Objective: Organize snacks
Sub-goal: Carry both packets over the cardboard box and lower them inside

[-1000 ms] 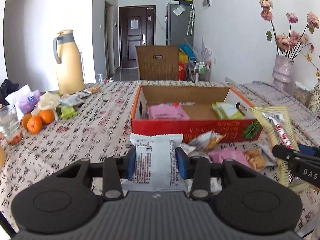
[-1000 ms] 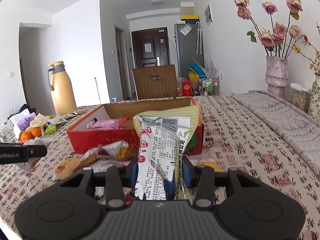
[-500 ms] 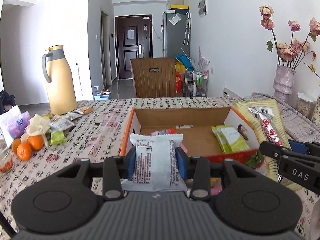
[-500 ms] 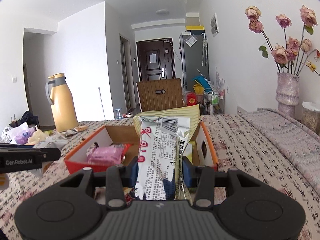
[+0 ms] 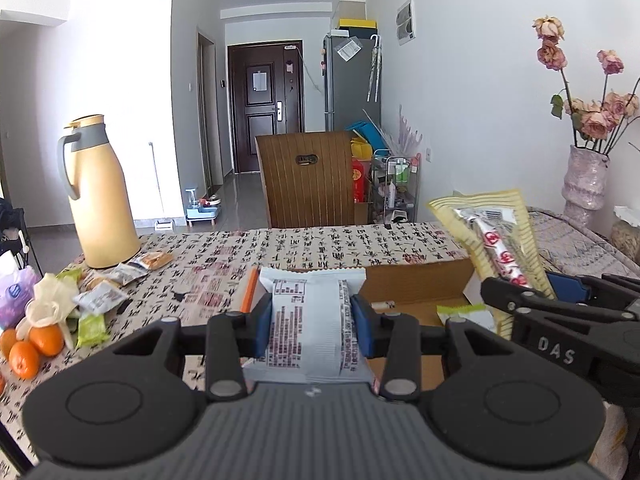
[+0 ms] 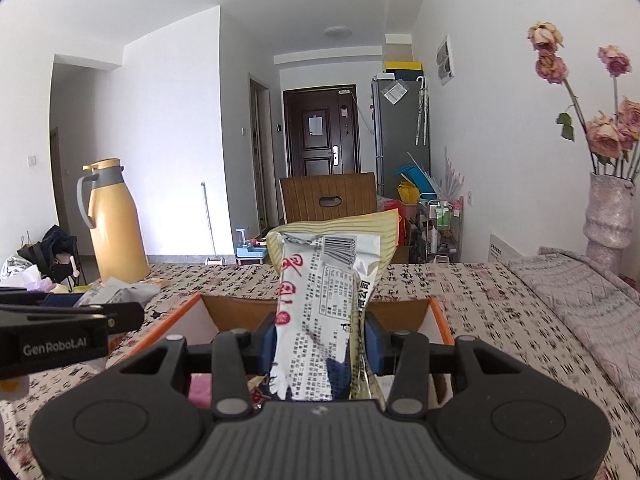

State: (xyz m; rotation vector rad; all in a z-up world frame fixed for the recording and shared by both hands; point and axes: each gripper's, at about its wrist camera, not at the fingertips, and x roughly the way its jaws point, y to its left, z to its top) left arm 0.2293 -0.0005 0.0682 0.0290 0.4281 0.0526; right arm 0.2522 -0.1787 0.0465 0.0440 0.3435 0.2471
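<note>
My left gripper (image 5: 307, 322) is shut on a white snack packet (image 5: 310, 320) with small print, held above the cardboard box (image 5: 416, 284). My right gripper (image 6: 320, 338) is shut on a long yellow-and-white snack bag (image 6: 324, 300) with red characters, standing upright over the same box (image 6: 240, 310). That bag (image 5: 498, 240) and the right gripper (image 5: 560, 316) show at the right of the left wrist view. The left gripper (image 6: 64, 332) shows at the left of the right wrist view. A green packet (image 5: 466, 314) and a pink packet (image 6: 198, 390) lie inside the box.
A yellow thermos jug (image 5: 98, 196) stands at the table's far left, with loose snack packets (image 5: 106, 296), oranges (image 5: 34, 346) and a purple bag (image 5: 14, 298) nearby. A vase of dried roses (image 5: 586, 184) stands far right. A wooden chair back (image 5: 308, 182) rises beyond the table.
Both grippers have moved forward and up with their packets, from in front of the box to over it. The loose snacks in front of the box have dropped out of sight.
</note>
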